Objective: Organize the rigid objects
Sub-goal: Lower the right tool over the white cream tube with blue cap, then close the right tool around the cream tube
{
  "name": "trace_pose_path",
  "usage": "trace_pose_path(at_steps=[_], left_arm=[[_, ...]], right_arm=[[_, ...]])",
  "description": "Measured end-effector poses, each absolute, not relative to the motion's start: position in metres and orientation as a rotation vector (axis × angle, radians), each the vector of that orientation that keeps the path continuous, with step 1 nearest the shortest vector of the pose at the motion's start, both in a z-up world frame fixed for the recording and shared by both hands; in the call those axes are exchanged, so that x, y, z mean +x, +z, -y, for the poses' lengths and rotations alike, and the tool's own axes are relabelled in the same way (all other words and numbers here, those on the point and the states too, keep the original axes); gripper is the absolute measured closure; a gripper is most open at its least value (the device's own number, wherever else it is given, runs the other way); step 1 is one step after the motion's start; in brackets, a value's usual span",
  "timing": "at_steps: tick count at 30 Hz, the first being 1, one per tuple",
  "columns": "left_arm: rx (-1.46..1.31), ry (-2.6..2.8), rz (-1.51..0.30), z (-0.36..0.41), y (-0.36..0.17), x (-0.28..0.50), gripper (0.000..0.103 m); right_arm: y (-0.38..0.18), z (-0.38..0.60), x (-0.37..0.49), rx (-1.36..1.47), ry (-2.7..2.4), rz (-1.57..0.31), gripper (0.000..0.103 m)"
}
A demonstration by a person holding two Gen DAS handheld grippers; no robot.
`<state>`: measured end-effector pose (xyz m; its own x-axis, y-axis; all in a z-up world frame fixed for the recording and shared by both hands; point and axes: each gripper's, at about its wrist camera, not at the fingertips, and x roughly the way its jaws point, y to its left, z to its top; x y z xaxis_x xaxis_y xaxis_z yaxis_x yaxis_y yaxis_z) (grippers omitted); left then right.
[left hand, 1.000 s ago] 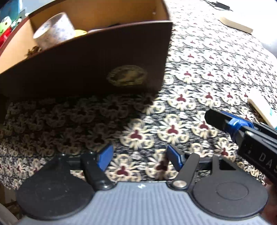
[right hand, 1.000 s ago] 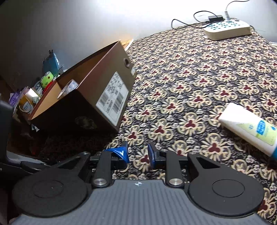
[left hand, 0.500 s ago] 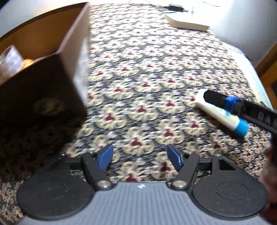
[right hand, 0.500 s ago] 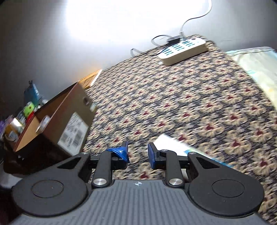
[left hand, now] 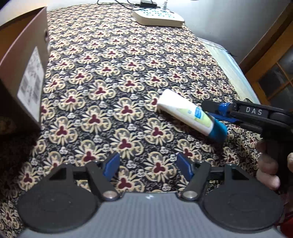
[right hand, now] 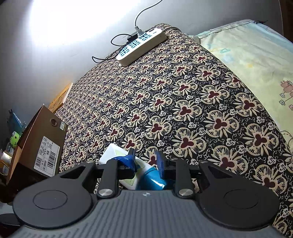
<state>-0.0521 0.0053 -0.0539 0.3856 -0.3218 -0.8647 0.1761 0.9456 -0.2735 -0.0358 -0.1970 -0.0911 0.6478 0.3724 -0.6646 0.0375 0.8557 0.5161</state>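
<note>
A white tube with a blue cap (left hand: 185,112) lies on the flowered cloth (left hand: 113,76). My right gripper (left hand: 214,112) comes in from the right, open, with a finger on each side of the tube near its cap. In the right wrist view the tube (right hand: 114,154) lies low between the blue pads of the right gripper (right hand: 146,160), and I cannot tell whether they touch it. Nearer the camera, my left gripper (left hand: 147,163) hangs open over bare cloth, holding nothing. The brown cardboard box (left hand: 25,73) stands at the left.
A white power strip (left hand: 157,17) with cables lies at the far end of the cloth. A pale yellow sheet (right hand: 256,64) borders the cloth on the right. Toys (right hand: 15,139) sit beyond the box (right hand: 45,139). A person's hand (left hand: 268,164) grips the right handle.
Both views have swung right, away from the box. The right gripper has come down over the tube, which now lies between its fingers. Both gaps look unchanged.
</note>
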Motion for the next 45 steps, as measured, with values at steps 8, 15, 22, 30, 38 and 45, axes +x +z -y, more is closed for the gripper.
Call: trace_pose_path(at_steps=[8, 15, 22, 30, 38, 45], left_arm=[[-0.160, -0.435, -1.146, 0.010, -0.056, -0.049, 0.035], [-0.140, -0.454, -1.141, 0.014, -0.057, -0.047, 0.034], [-0.119, -0.422, -1.115, 0.010, -0.059, -0.031, 0.033], [-0.051, -0.391, -1.074, 0.014, -0.060, -0.010, 0.033], [0.043, -0.376, -1.019, 0.031, -0.065, -0.001, 0.033], [0.093, -0.367, -1.002, 0.042, -0.065, -0.008, 0.057]], right_arm=[[-0.100, 0.208, -0.038, 0.699, 0.279, -0.943, 0.096], [-0.115, 0.198, -0.038, 0.862, 0.420, -1.032, 0.096], [-0.117, 0.183, -0.028, 0.924, 0.467, -1.023, 0.096], [-0.118, 0.177, -0.016, 0.863, 0.415, -0.980, 0.094], [-0.125, 0.181, -0.005, 0.902, 0.432, -0.966, 0.095], [-0.128, 0.176, 0.002, 0.906, 0.471, -0.972, 0.093]])
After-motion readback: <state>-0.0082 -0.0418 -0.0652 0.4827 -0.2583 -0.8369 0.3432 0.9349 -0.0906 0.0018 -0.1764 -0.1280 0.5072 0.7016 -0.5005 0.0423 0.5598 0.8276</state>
